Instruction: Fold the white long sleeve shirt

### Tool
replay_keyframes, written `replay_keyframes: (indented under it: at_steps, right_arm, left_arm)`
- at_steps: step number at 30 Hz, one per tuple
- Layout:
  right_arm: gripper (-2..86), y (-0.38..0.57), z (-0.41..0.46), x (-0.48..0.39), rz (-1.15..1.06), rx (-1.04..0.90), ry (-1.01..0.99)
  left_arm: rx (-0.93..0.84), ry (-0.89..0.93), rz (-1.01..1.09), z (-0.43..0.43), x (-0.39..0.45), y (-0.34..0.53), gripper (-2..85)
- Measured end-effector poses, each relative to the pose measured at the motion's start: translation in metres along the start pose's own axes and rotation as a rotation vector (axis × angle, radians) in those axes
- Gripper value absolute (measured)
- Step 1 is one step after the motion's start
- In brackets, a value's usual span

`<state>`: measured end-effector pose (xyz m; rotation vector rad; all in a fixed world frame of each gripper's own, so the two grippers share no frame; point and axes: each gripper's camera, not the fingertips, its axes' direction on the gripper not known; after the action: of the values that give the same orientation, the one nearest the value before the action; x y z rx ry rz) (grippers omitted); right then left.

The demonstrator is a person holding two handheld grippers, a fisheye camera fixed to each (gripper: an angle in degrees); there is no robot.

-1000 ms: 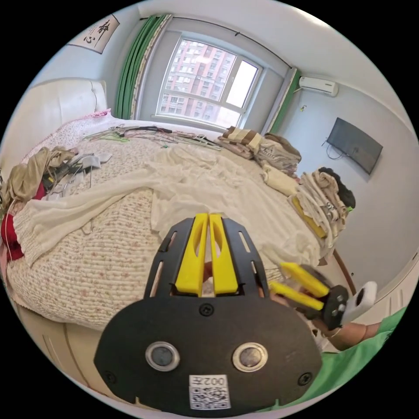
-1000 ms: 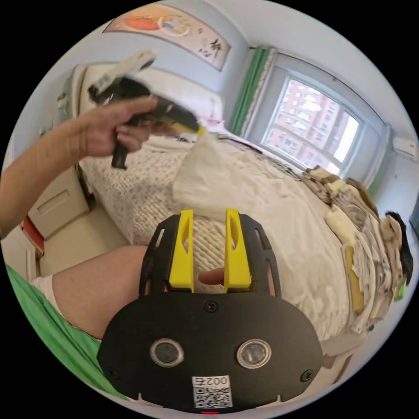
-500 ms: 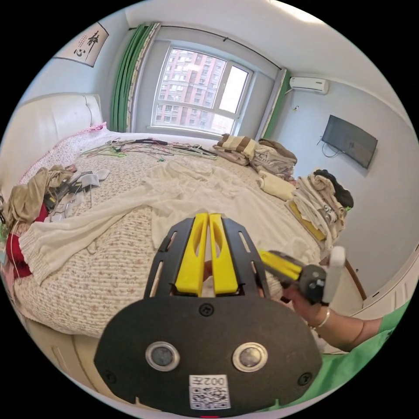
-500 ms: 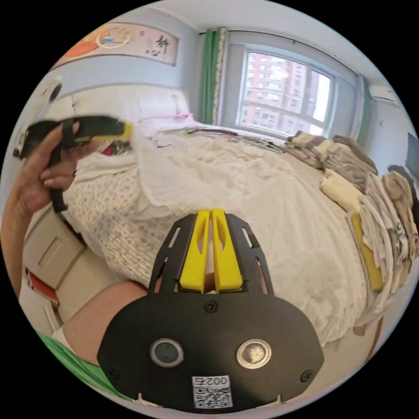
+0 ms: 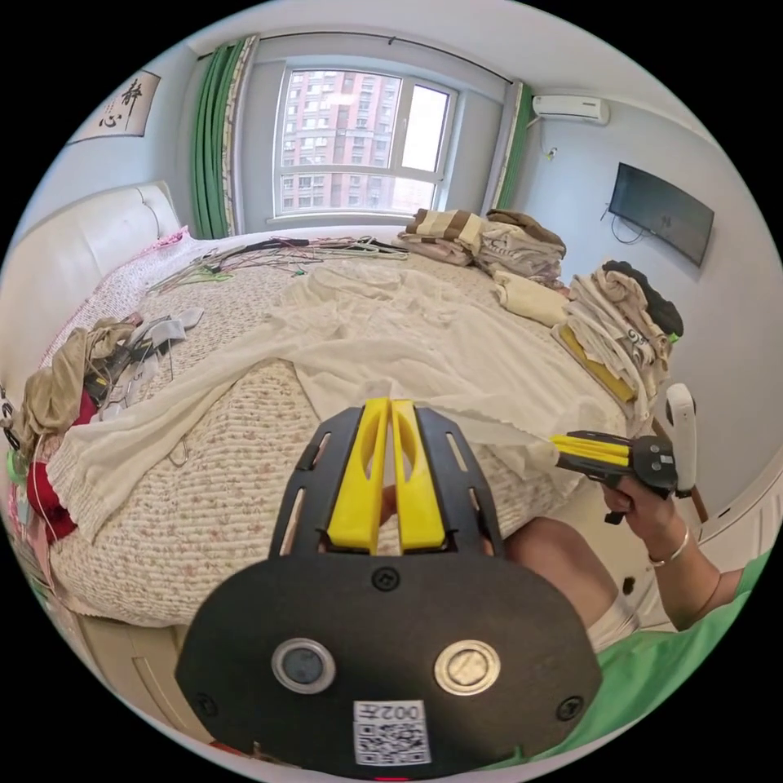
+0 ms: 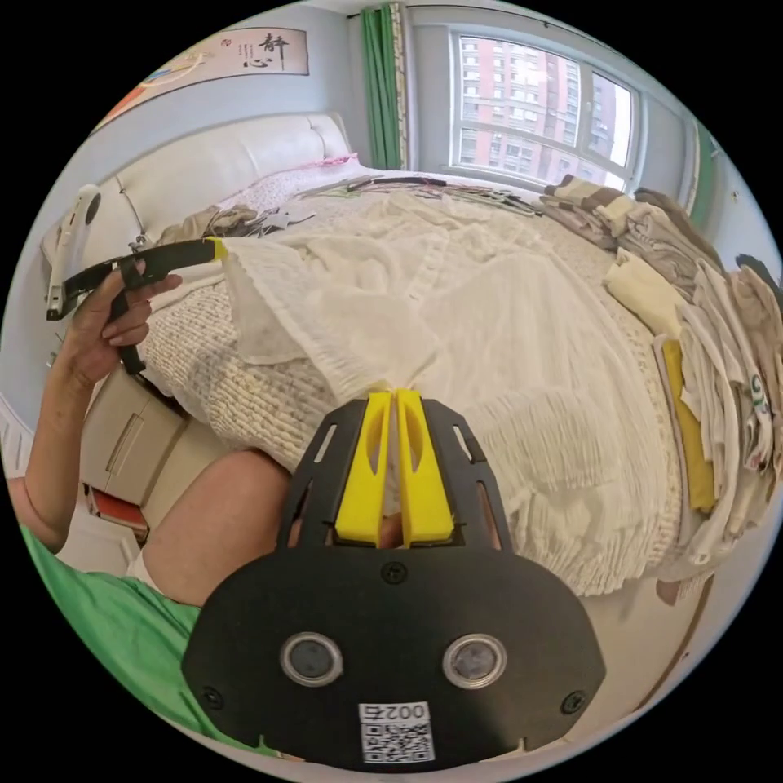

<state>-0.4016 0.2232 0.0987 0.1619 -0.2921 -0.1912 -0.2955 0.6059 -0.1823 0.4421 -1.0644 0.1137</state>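
Right gripper view shows my right gripper (image 6: 390, 400) clamped on the hem of the white shirt (image 6: 489, 326), which lies spread over the bed (image 6: 245, 391). My left gripper (image 6: 214, 247) pinches the hem further along, jaws together on the cloth. In the left gripper view one sleeve (image 5: 147, 416) trails flat across the quilt. I judge no fold is made yet; sleeves and body are all left to do.
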Motion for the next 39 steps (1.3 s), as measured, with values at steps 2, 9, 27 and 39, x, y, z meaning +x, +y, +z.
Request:
replay_keyframes:
  at_steps: [2,9,27,39]
  right_arm:
    - [0.1,0.008,-0.013,-0.005,0.023,0.069,0.032]
    - [6.7,0.018,-0.016,-0.018,0.051,0.093,0.123]
    - [9.2,0.011,0.009,-0.117,-0.282,0.189,0.029]
    - [-0.9,-0.032,-0.032,-0.055,-0.158,0.303,-0.064]
  left_arm:
    - [-0.006,0.006,0.022,0.003,0.004,-0.001,-0.9]
    - [-0.058,-0.025,0.115,0.017,0.023,0.0,-1.0]
    - [-0.07,-0.015,0.214,0.025,0.04,0.017,-1.0]
    - [0.049,0.047,0.131,0.018,0.009,0.066,3.4]
